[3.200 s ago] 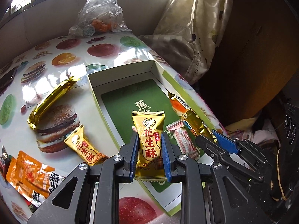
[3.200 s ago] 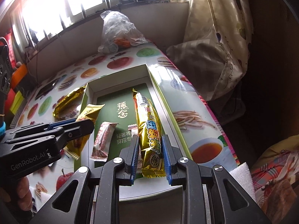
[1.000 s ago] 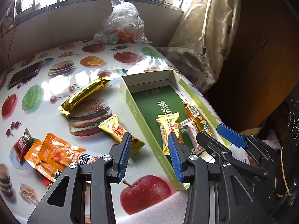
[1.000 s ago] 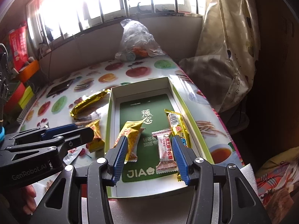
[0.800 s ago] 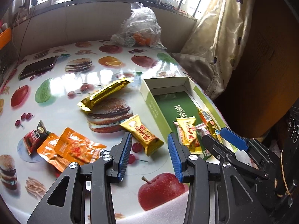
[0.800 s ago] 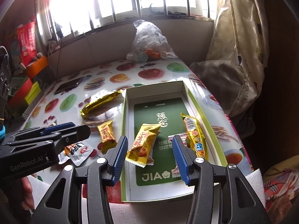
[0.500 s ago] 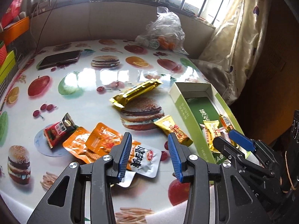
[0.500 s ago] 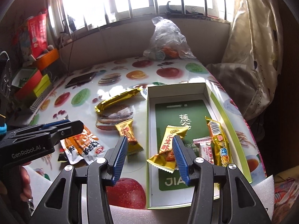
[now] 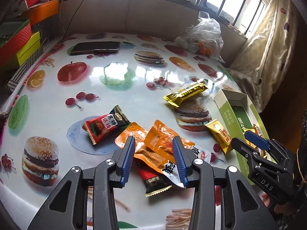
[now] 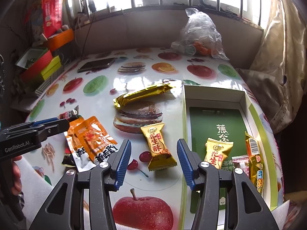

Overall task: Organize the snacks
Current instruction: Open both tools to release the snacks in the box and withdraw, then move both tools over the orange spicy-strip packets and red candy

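Note:
My left gripper [image 9: 153, 153] hangs open over two overlapping orange packets [image 9: 163, 141], touching nothing. A red-and-black packet [image 9: 105, 126] lies to their left, and a dark packet [image 9: 153, 182] pokes out beneath them. My right gripper [image 10: 153, 157] is open above a gold peanut candy [image 10: 158, 147] on the table, clear of it. A long gold bar [image 10: 142, 94] lies farther back. The green box [image 10: 185, 103] at the right holds a gold candy [image 10: 217, 151], a pink candy [image 10: 241, 163] and a gold bar [image 10: 253, 159].
A phone [image 9: 95, 47] and a plastic bag of fruit [image 9: 201, 38] sit at the back of the fruit-print table. Coloured boxes [image 9: 17, 38] are stacked off its left edge. A curtain [image 10: 278, 67] hangs at the right. A hand shows behind each gripper.
Both grippers let go of their snacks in the box, opened, and swung left away from it. The left now hangs over the orange packets, the right over the loose gold candy.

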A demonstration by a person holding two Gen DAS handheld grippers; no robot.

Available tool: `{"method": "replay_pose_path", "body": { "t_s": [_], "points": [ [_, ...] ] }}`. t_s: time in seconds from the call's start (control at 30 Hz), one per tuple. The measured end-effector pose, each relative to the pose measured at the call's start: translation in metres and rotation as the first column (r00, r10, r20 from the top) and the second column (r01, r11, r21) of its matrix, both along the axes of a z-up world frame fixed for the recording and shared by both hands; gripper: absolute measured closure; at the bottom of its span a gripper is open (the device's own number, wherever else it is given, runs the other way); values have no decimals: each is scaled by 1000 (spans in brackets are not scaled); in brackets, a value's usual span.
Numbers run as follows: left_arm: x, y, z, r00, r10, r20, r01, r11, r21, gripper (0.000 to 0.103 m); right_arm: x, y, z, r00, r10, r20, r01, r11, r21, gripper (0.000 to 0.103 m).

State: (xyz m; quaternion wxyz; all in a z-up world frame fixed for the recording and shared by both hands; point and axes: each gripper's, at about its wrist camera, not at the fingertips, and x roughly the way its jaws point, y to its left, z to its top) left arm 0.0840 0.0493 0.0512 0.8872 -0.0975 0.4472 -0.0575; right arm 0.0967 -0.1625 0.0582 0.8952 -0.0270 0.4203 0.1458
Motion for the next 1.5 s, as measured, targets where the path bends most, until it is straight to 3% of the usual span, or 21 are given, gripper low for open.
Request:
{"method": "replay_pose_path", "body": {
  "t_s": [0.17, 0.33, 0.67, 0.73, 1.03, 1.3, 1.5],
  "points": [
    [2, 17, -7, 999, 29, -15, -29, 1000, 6, 62, 10, 9, -10, 999, 22, -34, -23, 1000, -20, 54],
    [1, 29, -12, 998, 50, -28, -51, 999, -4, 62, 13, 25, -14, 994, 96, -58, -95, 995, 27, 54],
    [-3, 34, -25, 997, 35, -72, -38, 998, -54, 62, 16, 71, -37, 956, 258, -141, -255, 966, 38, 53],
    [-3, 34, -27, 996, 34, -76, -38, 998, -56, 62, 18, 74, -41, 954, 261, -148, -259, 965, 31, 46],
    [0, 35, -33, 995, 40, -96, -48, 995, -82, 62, 25, 81, -44, 950, 281, -136, -284, 959, -5, 36],
    [1, 38, -33, 994, 41, -96, -49, 996, -80, 62, 28, 70, -45, 970, 196, -145, -207, 976, -62, 35],
    [1, 41, -35, 994, 57, -98, -66, 994, -82, 62, 28, 73, -46, 962, 233, -144, -248, 964, -93, 34]
  ]
}}
